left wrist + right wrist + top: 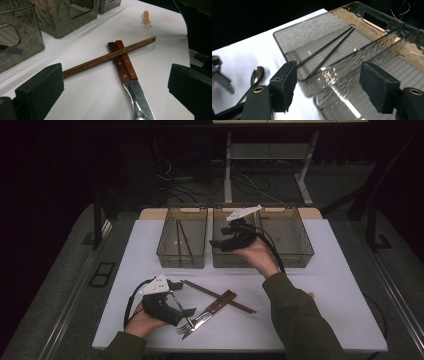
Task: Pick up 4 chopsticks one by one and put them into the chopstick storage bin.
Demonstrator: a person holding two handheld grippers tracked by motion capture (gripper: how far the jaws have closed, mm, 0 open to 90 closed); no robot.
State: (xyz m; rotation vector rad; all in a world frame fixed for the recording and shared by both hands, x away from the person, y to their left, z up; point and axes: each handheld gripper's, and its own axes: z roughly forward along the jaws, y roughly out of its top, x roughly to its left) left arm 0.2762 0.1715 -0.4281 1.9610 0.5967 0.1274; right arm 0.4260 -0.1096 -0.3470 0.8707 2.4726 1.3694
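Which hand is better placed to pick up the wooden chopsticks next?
Left, most likely. The left gripper sits open beside the wooden chopsticks, which lie across the knife and fork handles straight ahead of it. The right gripper is open and empty up over the middle bin.

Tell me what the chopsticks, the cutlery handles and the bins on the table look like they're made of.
Chopsticks: probably wood, brown with visible grain, matte. Cutlery handles: likely reddish wood with metal rivets; blades polished steel by their mirror shine. Bins: apparently smoke-tinted clear plastic, glossy, see-through walls.
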